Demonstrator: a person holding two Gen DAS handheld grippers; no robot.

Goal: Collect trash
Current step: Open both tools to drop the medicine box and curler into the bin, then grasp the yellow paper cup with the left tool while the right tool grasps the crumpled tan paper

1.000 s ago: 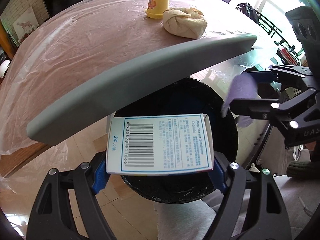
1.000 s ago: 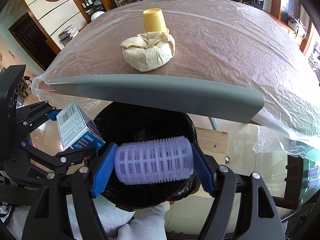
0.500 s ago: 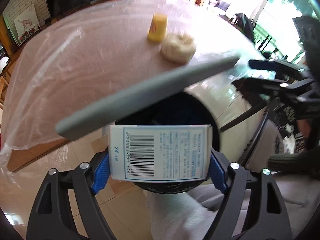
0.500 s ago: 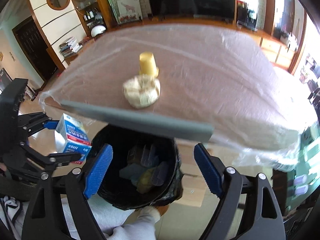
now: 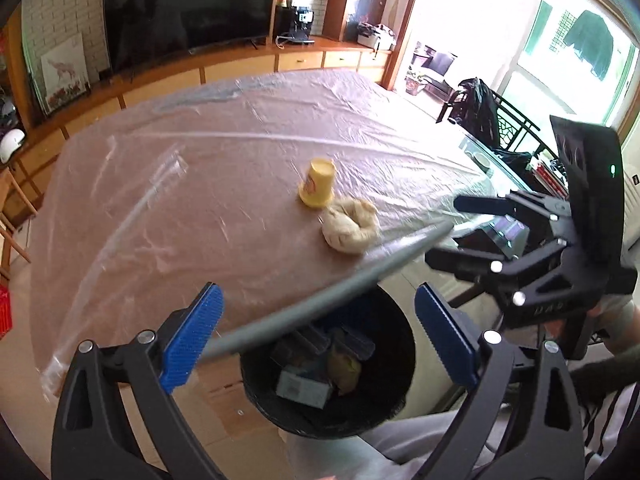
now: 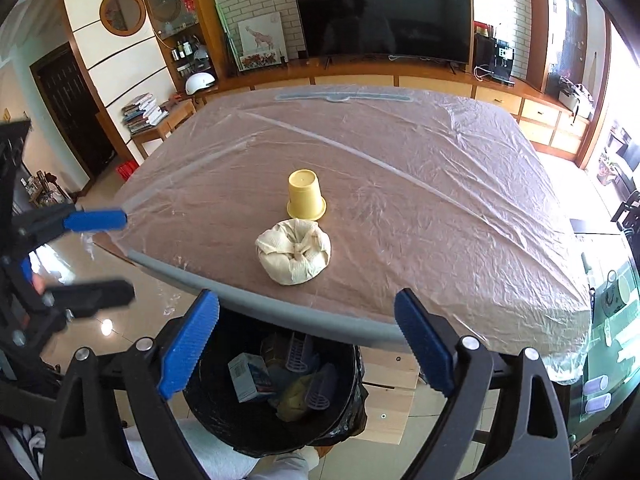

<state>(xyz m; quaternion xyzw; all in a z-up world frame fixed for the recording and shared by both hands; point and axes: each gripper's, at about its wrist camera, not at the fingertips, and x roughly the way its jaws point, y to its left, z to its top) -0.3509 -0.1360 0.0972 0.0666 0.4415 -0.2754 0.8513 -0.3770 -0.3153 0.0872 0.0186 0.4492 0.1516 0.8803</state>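
Observation:
A black trash bin (image 5: 404, 344) (image 6: 352, 376) stands below the table's near edge. In it lie a white and blue box (image 6: 246, 376) (image 5: 302, 390), purple hair rollers (image 6: 320, 394) and yellow scraps. A crumpled cream wad (image 6: 294, 256) (image 5: 350, 226) and an upturned yellow cup (image 6: 306, 195) (image 5: 318, 187) sit on the table. My left gripper (image 5: 316, 340) is open and empty above the bin; it also shows in the right wrist view (image 6: 120, 258). My right gripper (image 6: 308, 344) is open and empty; it also shows in the left wrist view (image 5: 444, 230).
The brown table (image 6: 420, 200) is covered in clear plastic film, with a grey padded edge (image 6: 260, 304) over the bin. A TV (image 6: 380, 16) and wooden cabinets line the far wall. A glass side table (image 6: 608, 360) stands to the right.
The left gripper opened and the box dropped into the bin. The right gripper let go of the purple roller earlier. Both grippers have pulled back and up from the bin.

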